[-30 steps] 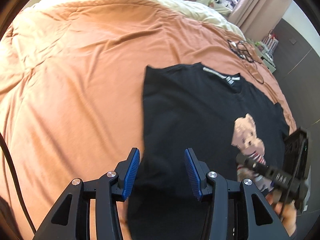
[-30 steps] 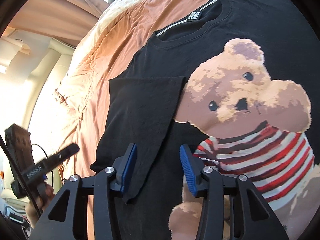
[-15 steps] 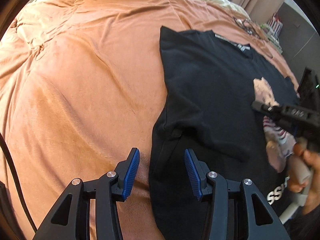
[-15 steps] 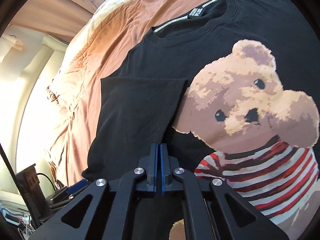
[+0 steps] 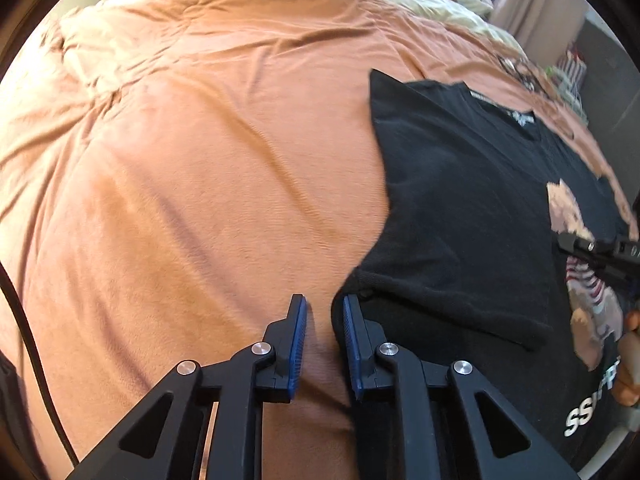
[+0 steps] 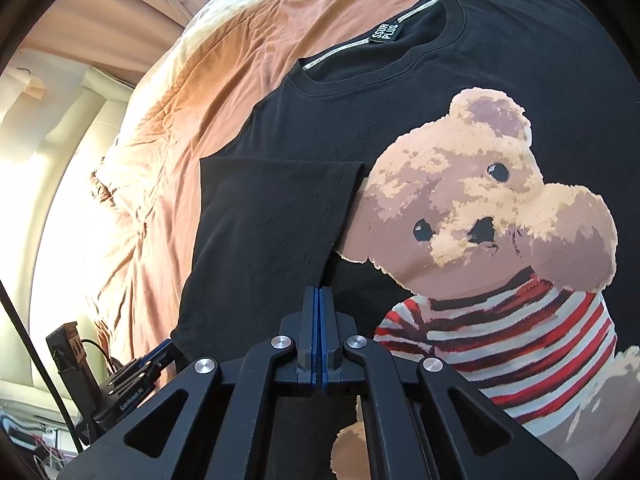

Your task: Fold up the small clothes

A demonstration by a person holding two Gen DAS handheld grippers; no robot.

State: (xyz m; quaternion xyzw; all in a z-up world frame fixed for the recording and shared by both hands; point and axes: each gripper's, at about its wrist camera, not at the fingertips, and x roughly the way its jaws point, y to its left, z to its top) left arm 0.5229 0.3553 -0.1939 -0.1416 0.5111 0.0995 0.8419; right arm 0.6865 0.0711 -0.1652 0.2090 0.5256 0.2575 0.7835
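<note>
While the black T-shirt (image 6: 400,128) lies flat on the bed (image 5: 200,160), the right hand-held gripper (image 6: 320,340) is clamped shut, apparently on it. The left hand-held gripper (image 5: 325,344), just narrowing, stands open over bare blanket, so it may pinch bedding instead.

— How does the left gripper (image 5: 325,322) stand?
— Tilted steeply down, its blue pads (image 5: 299,336) a narrow gap apart; the jaws have just been closing, and nothing is pinched between them as far as its own camera shows.
— And the right gripper (image 6: 319,312)?
— Its jaws are pressed fully together, pad against pad, and it points down at a slant.
— Any hands in view?
— Only fingers (image 5: 630,354) at the right edge of the left camera's view, wrapped around the right gripper's handle.
</note>
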